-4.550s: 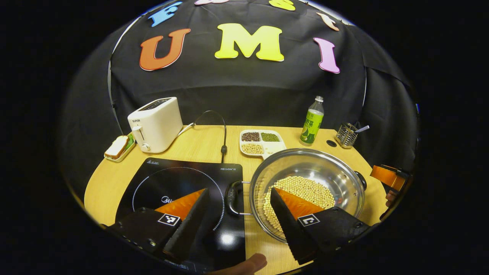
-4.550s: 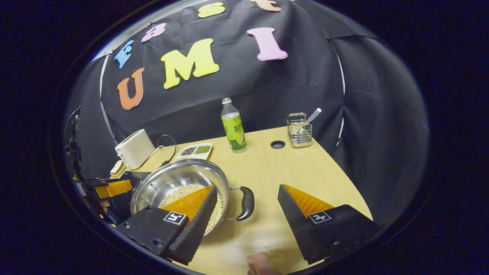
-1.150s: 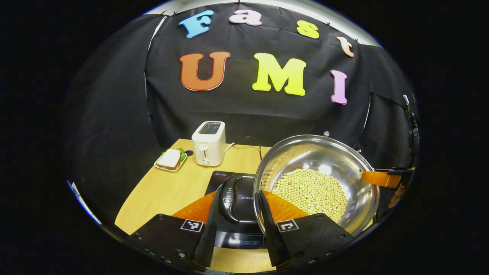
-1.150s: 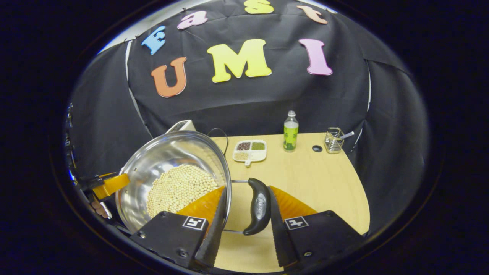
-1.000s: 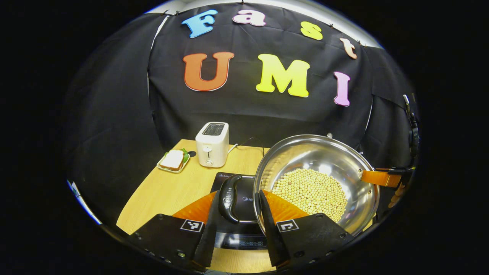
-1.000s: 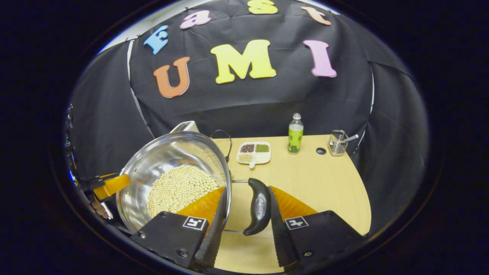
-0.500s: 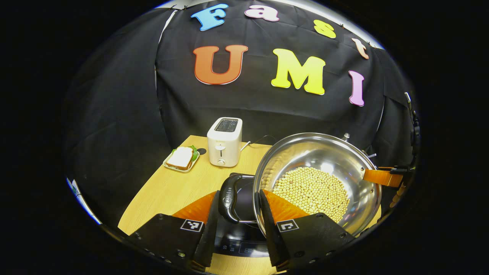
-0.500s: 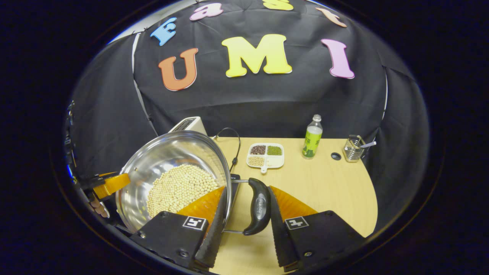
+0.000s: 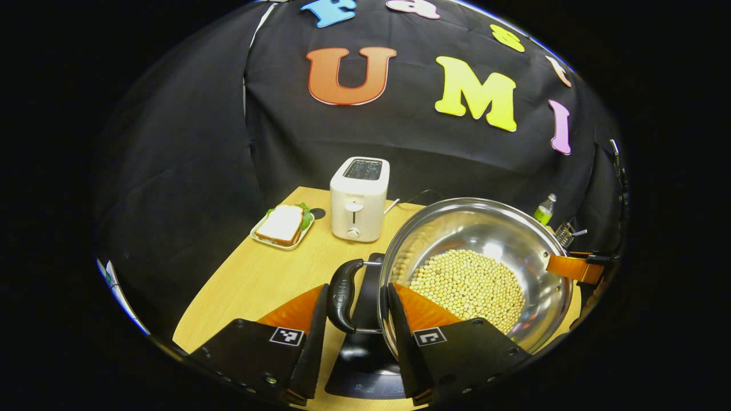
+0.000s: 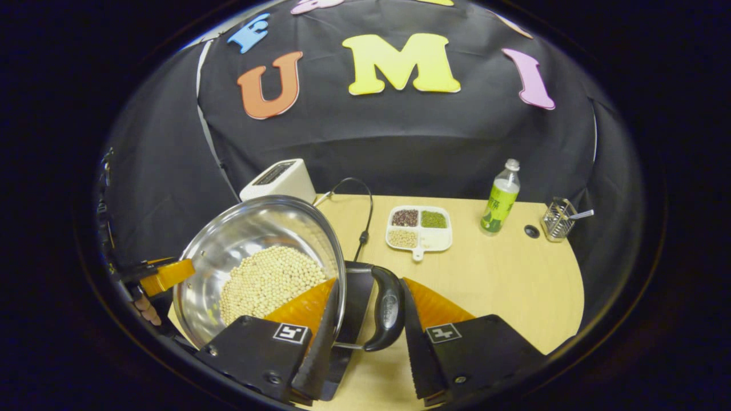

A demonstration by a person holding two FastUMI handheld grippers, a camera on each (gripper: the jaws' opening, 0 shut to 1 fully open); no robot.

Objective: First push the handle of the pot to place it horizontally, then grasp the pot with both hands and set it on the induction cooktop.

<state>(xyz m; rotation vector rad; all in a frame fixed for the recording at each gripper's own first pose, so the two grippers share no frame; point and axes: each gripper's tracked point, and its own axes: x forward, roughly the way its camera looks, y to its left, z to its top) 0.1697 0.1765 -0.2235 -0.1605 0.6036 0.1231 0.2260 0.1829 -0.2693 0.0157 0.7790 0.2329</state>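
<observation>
Here, a wooden table (image 10: pixel 502 285) carries the scene, with a black cooktop (image 9: pixel 365 354) lying on it beneath a steel pot (image 9: pixel 485 228) half full of pale beans (image 9: pixel 468 285). The pot sits over the cooktop, whether resting on it or held just above cannot be told. In the left gripper view, the left gripper (image 9: pixel 355 319) is clenched on the pot's near handle (image 9: pixel 342 294), one finger outside the dark grip and the other against the pot's wall. In the right gripper view, the right gripper (image 10: pixel 368 317) grips the opposite handle (image 10: pixel 388 308) the same way, fingers pressing either side of it. Each view catches the other gripper at the pot's far rim. Behind the pot stands a white toaster (image 9: pixel 358 198), its cord (image 10: pixel 365 217) trailing across the table. Beside the toaster lies a sandwich (image 9: pixel 281 224) on a small dish. Farther right are a divided tray (image 10: pixel 420 227) of beans, a green bottle (image 10: pixel 498 198), and a wire holder (image 10: pixel 558 219).
</observation>
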